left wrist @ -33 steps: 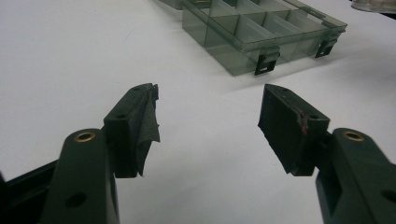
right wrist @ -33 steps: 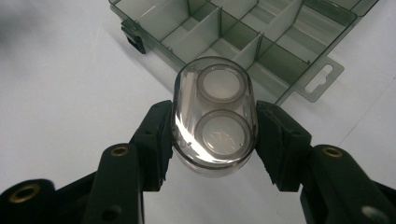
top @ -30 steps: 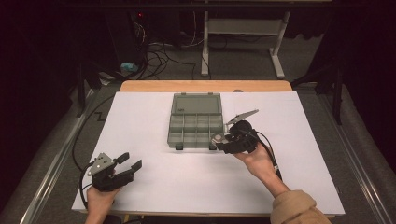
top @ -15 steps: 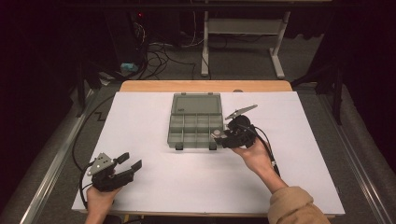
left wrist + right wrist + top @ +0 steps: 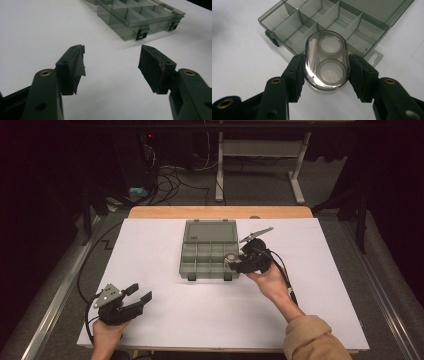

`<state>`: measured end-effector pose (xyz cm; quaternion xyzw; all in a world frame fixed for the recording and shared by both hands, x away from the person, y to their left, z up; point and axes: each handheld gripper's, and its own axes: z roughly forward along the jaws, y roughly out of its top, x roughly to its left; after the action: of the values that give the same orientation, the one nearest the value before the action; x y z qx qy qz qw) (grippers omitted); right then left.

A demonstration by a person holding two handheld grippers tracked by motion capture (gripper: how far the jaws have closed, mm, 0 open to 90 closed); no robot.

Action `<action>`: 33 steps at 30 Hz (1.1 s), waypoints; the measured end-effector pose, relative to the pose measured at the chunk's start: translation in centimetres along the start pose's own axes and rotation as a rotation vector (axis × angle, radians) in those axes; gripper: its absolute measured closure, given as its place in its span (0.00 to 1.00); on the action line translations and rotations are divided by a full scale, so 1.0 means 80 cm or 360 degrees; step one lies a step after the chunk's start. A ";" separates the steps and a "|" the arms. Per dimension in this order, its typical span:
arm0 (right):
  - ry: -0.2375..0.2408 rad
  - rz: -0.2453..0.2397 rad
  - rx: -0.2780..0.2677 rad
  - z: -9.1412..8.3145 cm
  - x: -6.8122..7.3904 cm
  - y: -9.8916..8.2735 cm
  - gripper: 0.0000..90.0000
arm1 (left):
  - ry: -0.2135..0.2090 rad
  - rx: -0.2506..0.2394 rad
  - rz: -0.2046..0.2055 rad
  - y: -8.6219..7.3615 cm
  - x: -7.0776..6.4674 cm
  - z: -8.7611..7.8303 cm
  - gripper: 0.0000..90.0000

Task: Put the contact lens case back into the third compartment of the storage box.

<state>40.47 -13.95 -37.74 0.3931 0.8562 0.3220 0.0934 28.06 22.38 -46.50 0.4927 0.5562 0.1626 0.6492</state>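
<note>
Here, right gripper (image 5: 325, 72) fingers clamping clear oval case (image 5: 326, 62) over empty organizer box (image 5: 332, 22), left gripper (image 5: 111, 67) fingers spread.

Left hand: my black two-jaw left gripper (image 5: 139, 295) rests low at the near left, jaws spread wide with nothing between them.
Right hand: my black two-jaw right gripper (image 5: 325, 72) reaches forward, arm stretched out, pads pressed on both sides of a load.
</note>
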 end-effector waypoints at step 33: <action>-0.0048 0.0043 0.0006 0.035 -0.012 0.031 0.55 | 0.0001 0.0007 -0.0014 0.001 0.000 0.003 0.41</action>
<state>43.78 -12.16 -38.45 0.4096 0.8499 0.3156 0.1010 28.29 22.32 -46.48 0.4915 0.5590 0.1585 0.6486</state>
